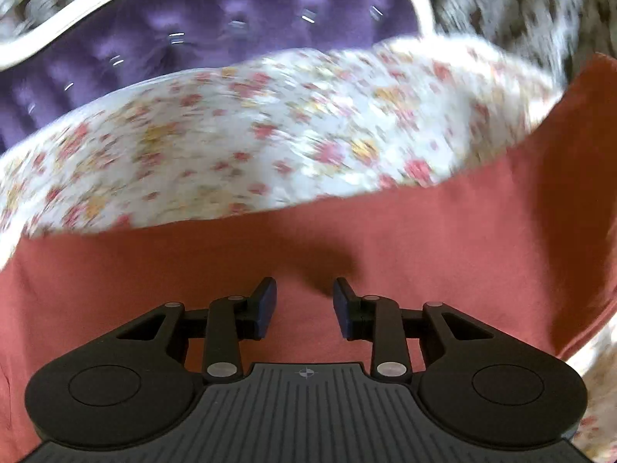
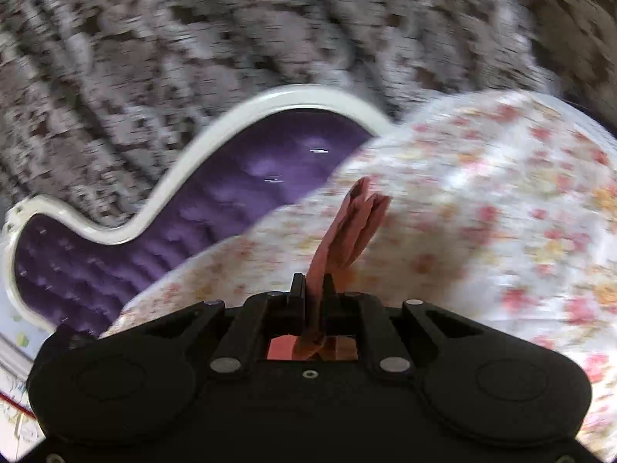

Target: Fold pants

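The pants [image 1: 385,239] are rust-red cloth spread flat on a floral bedsheet [image 1: 270,135]. My left gripper [image 1: 304,305] is open and empty, its blue-padded fingers just above the flat cloth. My right gripper [image 2: 312,289] is shut on a bunched edge of the pants [image 2: 351,227], which sticks up past the fingertips over the floral bedsheet [image 2: 482,212]. The rest of the pants is hidden in the right wrist view.
A purple tufted headboard [image 1: 193,38] with a white curved frame [image 2: 293,96] stands behind the bed. A grey and brown patterned wall or curtain [image 2: 193,31] lies beyond. Both views are motion-blurred.
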